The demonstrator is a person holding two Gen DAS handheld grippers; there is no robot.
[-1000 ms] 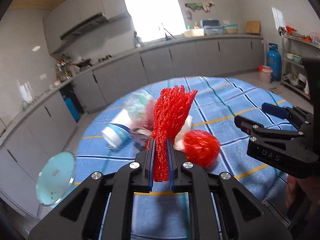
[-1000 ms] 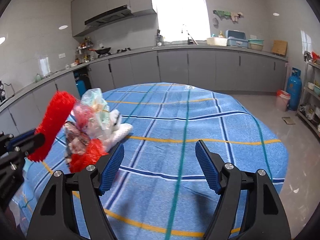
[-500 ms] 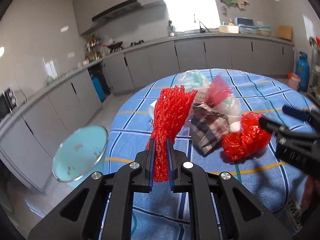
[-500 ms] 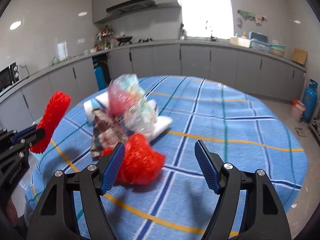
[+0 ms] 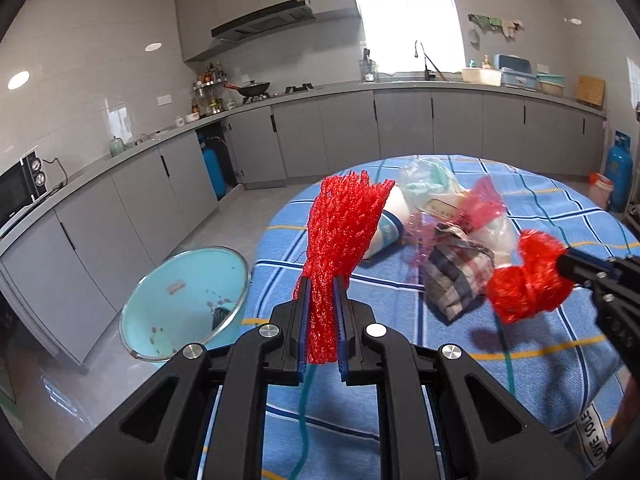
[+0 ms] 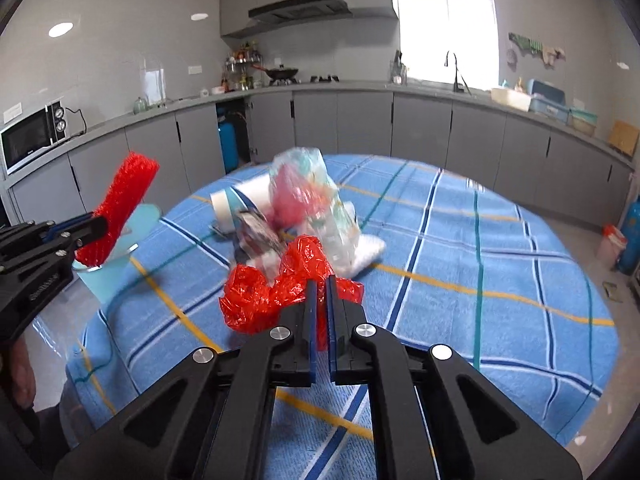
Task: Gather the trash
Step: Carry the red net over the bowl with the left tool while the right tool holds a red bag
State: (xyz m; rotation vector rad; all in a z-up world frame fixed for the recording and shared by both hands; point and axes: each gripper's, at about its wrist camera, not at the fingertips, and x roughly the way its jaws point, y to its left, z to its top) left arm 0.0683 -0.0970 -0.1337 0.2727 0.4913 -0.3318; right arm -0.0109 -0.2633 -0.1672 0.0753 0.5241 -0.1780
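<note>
Only from left wrist: light-blue bin (image 5: 180,300) below-left of left gripper (image 5: 322,292), clenched on upright red foam net (image 5: 340,236). Only from right wrist: right gripper (image 6: 320,284) pinching crumpled red plastic bag (image 6: 276,288), lifted over blue checked tablecloth (image 6: 480,280).

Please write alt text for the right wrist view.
The right gripper is shut on a red bag above a blue checked table. Behind lies more trash; at left, the left gripper holds red netting.
</note>
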